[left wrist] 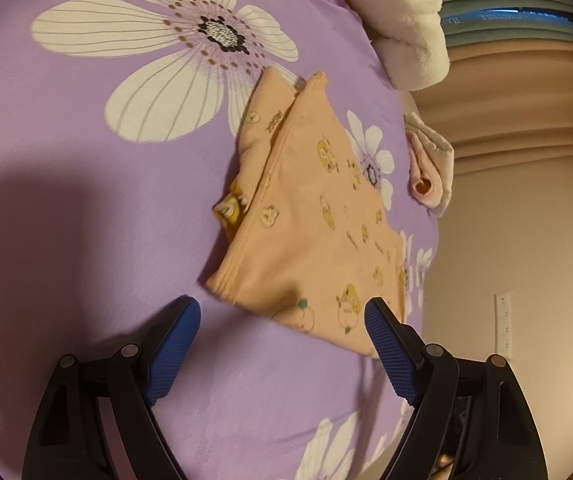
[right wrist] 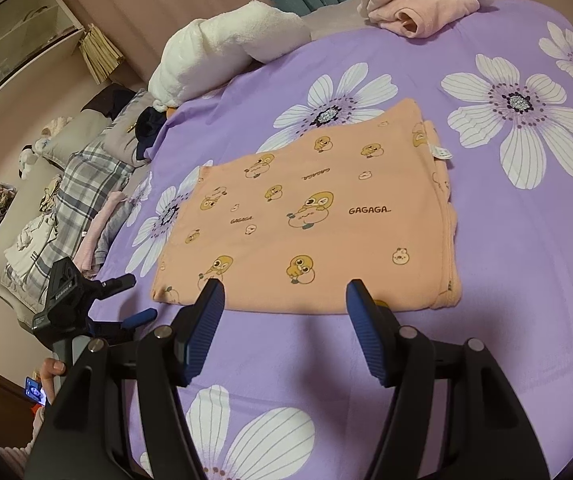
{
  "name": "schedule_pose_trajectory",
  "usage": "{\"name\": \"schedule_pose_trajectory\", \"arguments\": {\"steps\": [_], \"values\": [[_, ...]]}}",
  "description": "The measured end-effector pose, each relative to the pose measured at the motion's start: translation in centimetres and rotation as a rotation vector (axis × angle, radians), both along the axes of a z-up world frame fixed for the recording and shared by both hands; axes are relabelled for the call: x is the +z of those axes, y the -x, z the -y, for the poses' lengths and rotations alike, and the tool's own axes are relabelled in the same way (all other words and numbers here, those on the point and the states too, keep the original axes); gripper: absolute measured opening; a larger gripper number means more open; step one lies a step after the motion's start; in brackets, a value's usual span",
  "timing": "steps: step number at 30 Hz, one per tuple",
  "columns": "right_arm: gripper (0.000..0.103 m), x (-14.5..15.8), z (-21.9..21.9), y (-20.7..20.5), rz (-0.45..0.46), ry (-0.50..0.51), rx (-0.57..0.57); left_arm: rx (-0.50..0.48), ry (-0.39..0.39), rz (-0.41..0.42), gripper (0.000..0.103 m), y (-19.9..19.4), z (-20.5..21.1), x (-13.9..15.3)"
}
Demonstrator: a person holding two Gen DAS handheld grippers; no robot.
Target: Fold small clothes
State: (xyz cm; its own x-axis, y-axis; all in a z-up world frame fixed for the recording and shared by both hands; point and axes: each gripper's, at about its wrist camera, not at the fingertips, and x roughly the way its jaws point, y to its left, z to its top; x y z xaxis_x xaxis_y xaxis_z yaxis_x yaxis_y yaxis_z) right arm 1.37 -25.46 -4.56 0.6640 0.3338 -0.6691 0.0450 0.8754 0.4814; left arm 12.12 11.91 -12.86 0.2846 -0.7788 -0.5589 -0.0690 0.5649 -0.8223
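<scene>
A peach garment (right wrist: 306, 216) printed with yellow ducks and "GAGAGA" lies folded flat on the purple flowered bedsheet (right wrist: 506, 280). My right gripper (right wrist: 285, 292) stands open just over its near edge, with nothing between the pads. In the left wrist view the same garment (left wrist: 310, 220) lies diagonally, with a folded layer along its left side. My left gripper (left wrist: 282, 312) is open at the garment's near corner, and its right fingertip (left wrist: 378, 316) overlaps the cloth. The right wrist view shows the left gripper (right wrist: 136, 298) just off the garment's left corner.
A white plush bundle (right wrist: 226, 48) and a rolled pink garment (right wrist: 414, 12) lie at the far side of the bed. Piled clothes with a plaid piece (right wrist: 86, 184) sit beyond the left bed edge. A hand (right wrist: 52, 372) holds the left gripper's handle.
</scene>
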Motion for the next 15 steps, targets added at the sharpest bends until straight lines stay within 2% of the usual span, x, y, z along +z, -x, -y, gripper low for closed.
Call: {"name": "schedule_pose_trajectory", "arguments": {"steps": [15], "values": [[0.064, -0.8, 0.3, -0.9, -0.012, -0.009, -0.001, 0.028, 0.121, -0.03, 0.083, -4.2, 1.4, -0.6]]}}
